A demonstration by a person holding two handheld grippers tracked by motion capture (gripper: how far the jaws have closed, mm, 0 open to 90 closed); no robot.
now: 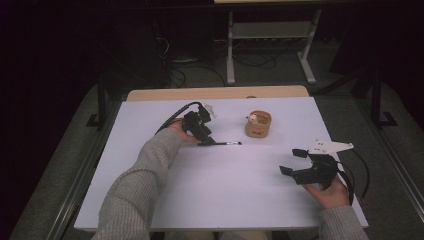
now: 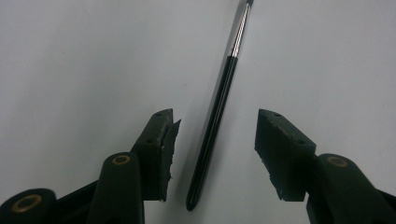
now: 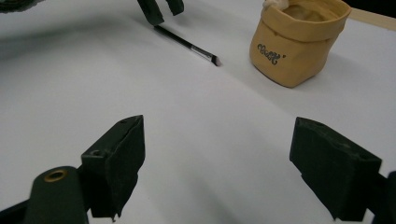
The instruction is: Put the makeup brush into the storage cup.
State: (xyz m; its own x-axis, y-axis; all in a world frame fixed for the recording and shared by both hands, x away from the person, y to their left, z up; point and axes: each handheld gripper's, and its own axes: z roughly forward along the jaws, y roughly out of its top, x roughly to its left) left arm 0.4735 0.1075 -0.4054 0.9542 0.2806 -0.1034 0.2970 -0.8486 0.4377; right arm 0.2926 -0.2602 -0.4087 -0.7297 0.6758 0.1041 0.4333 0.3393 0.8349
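A thin black make-up brush [image 1: 226, 143] with a silver ferrule lies flat on the white table [image 1: 225, 195]. My left gripper [image 1: 206, 141] is down over its handle end. In the left gripper view the brush handle [image 2: 219, 107] lies between the two pads with a gap on each side, so the left gripper [image 2: 215, 114] is open. My right gripper [image 1: 292, 161] hovers at the right of the table, wide open with nothing between its fingers [image 3: 219, 125]. The right gripper view also takes in the brush [image 3: 187, 44] and the left gripper's jaw tips [image 3: 159, 9].
A tan fabric pouch [image 1: 258, 125] with something pale inside stands upright just right of the brush tip, also in the right gripper view [image 3: 294, 44]. A wooden strip [image 1: 215, 93] runs along the table's far edge. Cables and metal frame legs [image 1: 230, 50] lie on the floor beyond.
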